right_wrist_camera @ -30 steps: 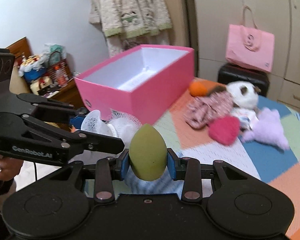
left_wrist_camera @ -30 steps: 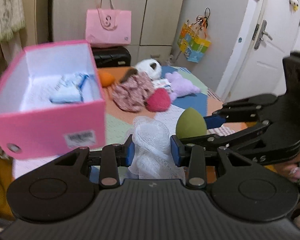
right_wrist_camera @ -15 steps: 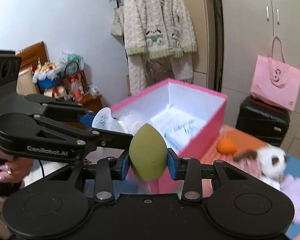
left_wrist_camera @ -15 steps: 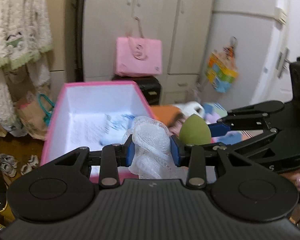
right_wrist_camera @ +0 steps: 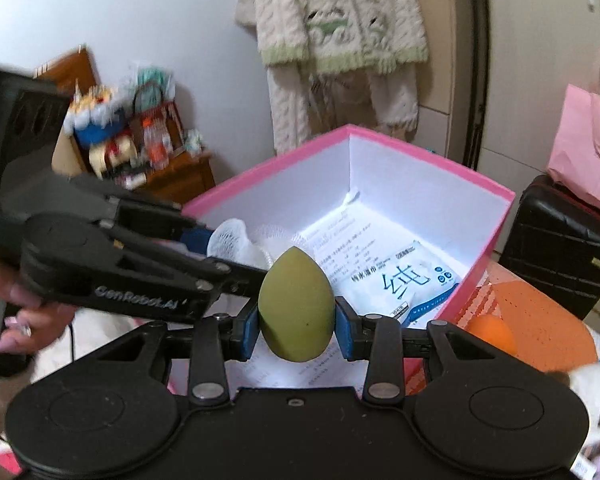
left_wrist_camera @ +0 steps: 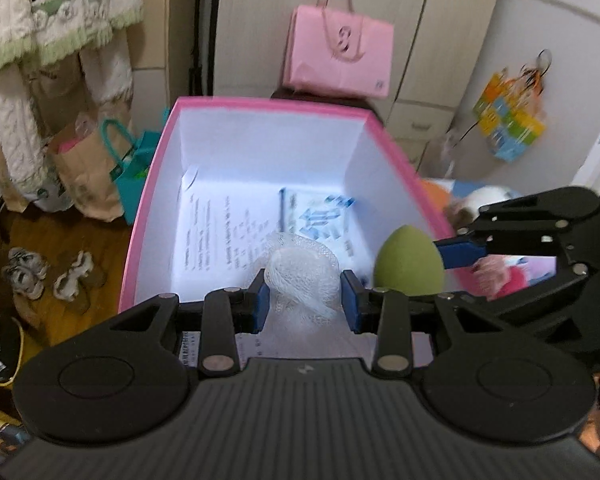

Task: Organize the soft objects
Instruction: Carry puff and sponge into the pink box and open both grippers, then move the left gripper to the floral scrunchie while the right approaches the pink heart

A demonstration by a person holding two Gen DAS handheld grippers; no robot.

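Observation:
My left gripper (left_wrist_camera: 304, 300) is shut on a white mesh bath puff (left_wrist_camera: 302, 276), held over the near end of the open pink box (left_wrist_camera: 148, 184). My right gripper (right_wrist_camera: 296, 326) is shut on an olive-green egg-shaped sponge (right_wrist_camera: 296, 306), hanging over the same box (right_wrist_camera: 496, 216) beside the left one. In the left wrist view the sponge (left_wrist_camera: 408, 262) shows at the right, above the box's right wall. Inside the box lie a printed sheet (left_wrist_camera: 216, 232) and a blue-and-white wipes pack (right_wrist_camera: 412, 280).
A pink tote bag (left_wrist_camera: 340, 54) sits on a black case (right_wrist_camera: 560, 236) behind the box. A knitted cardigan (right_wrist_camera: 332, 16) hangs on the wall. An orange ball (right_wrist_camera: 492, 330) and a white plush toy (right_wrist_camera: 596, 392) lie on the patchwork bed to the right. Paper bags (left_wrist_camera: 80, 168) and slippers (left_wrist_camera: 48, 276) are on the floor at left.
Both grippers have swung left with their loads, from above the bed to over the open pink box. The bed's soft toys have slid out to the right edge of view.

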